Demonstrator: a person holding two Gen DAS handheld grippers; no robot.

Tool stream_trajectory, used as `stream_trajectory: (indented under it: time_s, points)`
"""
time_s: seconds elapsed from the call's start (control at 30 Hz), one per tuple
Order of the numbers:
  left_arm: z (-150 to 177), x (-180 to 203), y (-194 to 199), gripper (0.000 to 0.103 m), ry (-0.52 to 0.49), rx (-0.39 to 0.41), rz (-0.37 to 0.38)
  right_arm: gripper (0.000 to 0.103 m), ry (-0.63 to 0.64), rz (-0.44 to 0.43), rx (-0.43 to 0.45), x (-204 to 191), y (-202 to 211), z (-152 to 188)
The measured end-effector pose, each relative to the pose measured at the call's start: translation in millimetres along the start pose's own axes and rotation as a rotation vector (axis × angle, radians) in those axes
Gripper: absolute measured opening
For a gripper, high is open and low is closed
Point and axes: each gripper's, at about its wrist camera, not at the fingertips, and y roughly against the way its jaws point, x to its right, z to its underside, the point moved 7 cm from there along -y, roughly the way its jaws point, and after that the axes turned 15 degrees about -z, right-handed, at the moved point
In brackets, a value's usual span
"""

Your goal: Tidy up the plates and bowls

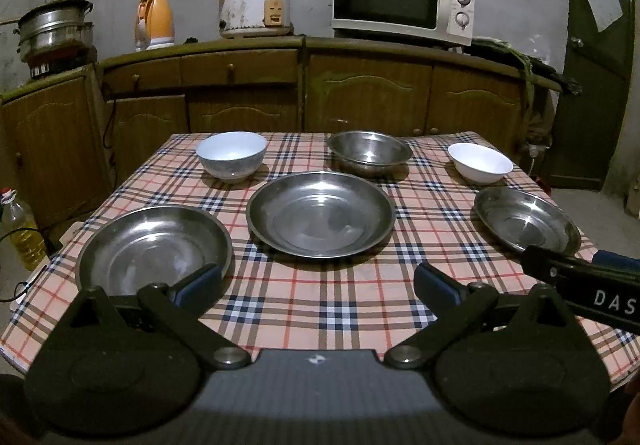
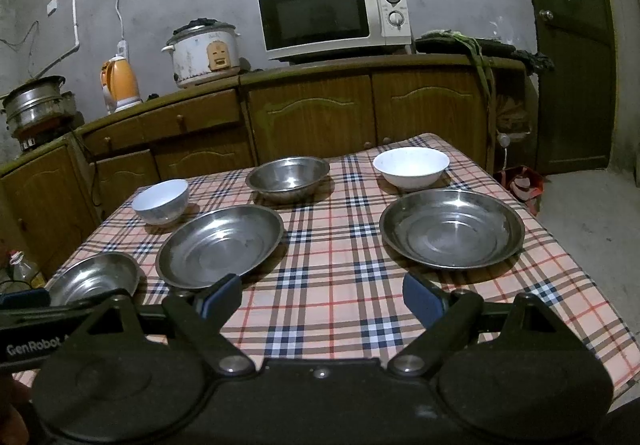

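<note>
Left gripper (image 1: 318, 283): jaws spread, nothing held.
Right gripper (image 2: 322, 295): jaws spread, nothing held.
Steel plates (image 1: 320, 213): three, set apart on checked tablecloth (image 1: 320, 305).

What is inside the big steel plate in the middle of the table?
The middle steel plate holds nothing. Its whole inner surface shows. The cloth directly under it is hidden.

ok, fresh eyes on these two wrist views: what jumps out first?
The checked tablecloth with six dishes in two rows: three steel plates in front, with the biggest-looking, the middle steel plate, at the centre. Behind them, a steel bowl sits between two white bowls, left white bowl and right white bowl. Both the left gripper and right gripper are open and empty over the near edge; a white microwave stands out on the counter behind.
</note>
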Motion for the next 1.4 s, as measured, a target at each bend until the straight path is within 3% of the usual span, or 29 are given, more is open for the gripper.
stream_trajectory:
  time_s: [1.4]
  points:
    - [11.4,-5.0,-33.8,0.103,-0.011,-0.072,-0.024,0.103,-0.024,0.009,-0.074,8.5,-36.6,17.3]
